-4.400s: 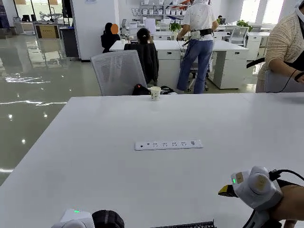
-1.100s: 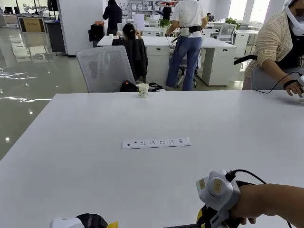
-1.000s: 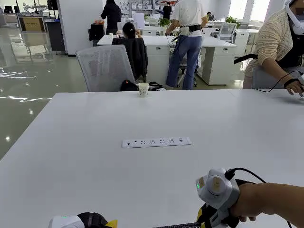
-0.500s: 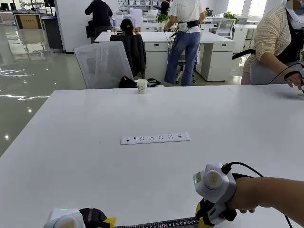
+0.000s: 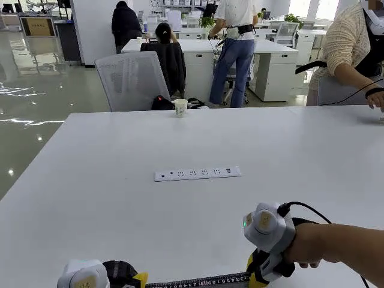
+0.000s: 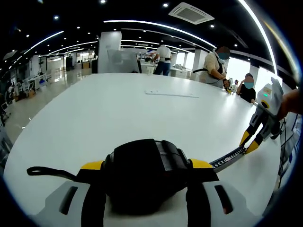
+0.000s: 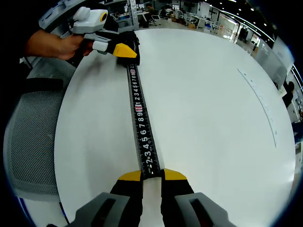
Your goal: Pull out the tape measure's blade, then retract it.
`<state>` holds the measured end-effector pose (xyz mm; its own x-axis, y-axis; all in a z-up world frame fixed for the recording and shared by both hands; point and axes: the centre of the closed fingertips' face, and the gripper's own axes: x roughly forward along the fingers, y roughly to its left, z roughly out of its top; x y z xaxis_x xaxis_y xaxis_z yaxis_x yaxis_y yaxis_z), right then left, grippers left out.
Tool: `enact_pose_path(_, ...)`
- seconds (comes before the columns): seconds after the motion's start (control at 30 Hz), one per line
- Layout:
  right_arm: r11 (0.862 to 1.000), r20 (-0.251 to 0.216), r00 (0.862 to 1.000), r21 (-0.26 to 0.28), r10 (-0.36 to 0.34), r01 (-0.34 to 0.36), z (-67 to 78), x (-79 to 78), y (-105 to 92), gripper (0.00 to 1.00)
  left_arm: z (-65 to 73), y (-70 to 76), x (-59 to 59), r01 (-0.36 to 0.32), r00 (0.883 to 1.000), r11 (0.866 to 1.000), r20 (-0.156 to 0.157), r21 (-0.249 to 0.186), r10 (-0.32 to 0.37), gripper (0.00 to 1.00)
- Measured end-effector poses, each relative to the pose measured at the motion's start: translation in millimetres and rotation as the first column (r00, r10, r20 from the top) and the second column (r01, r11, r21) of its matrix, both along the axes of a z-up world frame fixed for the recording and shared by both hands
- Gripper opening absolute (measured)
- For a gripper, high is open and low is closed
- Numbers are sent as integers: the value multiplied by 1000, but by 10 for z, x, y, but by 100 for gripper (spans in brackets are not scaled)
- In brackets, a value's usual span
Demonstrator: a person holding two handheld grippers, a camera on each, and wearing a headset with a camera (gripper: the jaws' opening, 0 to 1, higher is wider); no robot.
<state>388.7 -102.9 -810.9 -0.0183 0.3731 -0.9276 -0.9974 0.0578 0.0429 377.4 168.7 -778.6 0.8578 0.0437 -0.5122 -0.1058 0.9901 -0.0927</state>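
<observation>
A black tape measure (image 6: 144, 168) sits between the yellow-tipped fingers of my left gripper (image 6: 147, 165), which is shut on its case. Its black blade (image 7: 139, 118) lies stretched across the white table (image 7: 203, 109), numbers facing up. My right gripper (image 7: 151, 176) is shut on the blade's free end. In the head view the left gripper (image 5: 135, 279) and the case (image 5: 120, 272) are at the bottom left. The blade (image 5: 198, 280) runs right to the right gripper (image 5: 255, 278), held by a hand. The right gripper (image 6: 258, 135) also appears at the right of the left gripper view.
A white power strip (image 5: 197, 173) lies mid-table, and a paper cup (image 5: 180, 107) stands at the far edge. A grey mesh chair (image 5: 135, 81) is behind the table. A person (image 5: 354, 54) works at the far right corner; others stand at desks beyond.
Since 4.4 s ago the right gripper has come leftward, closer to the left gripper, so the drawn-out blade spans less. Over the last second both grippers have barely moved.
</observation>
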Motion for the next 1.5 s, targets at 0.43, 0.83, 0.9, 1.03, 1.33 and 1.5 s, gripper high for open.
enact_pose_path(0.43, 999, 14, 999, -34, 35, -35, -7, -5, 28, 11, -12, -20, -10, -1, 1000, 1000, -10, -2, 1, 64)
enact_pose_path(0.83, 993, 39, 993, -34, 114, -113, -2, -30, 41, 11, -15, -41, -26, 0, 1000, 1000, -13, -2, 0, 64)
enact_pose_path(0.9, 993, 41, 992, -35, 118, -117, 5, -38, 47, 11, -15, -41, -26, 1, 1000, 1000, -14, -2, -1, 64)
enact_pose_path(1.03, 993, 41, 993, -38, 114, -113, 6, -34, 53, 11, -15, -49, -31, 1, 1000, 1000, -16, -1, -1, 64)
enact_pose_path(1.33, 995, 35, 995, -47, 91, -89, 12, -27, 78, 11, -12, -50, -27, -1, 1000, 1000, -21, -2, 1, 64)
enact_pose_path(1.5, 995, 35, 995, -49, 90, -89, 10, -26, 93, 11, -8, -53, -23, -2, 1000, 1000, -22, -2, 2, 64)
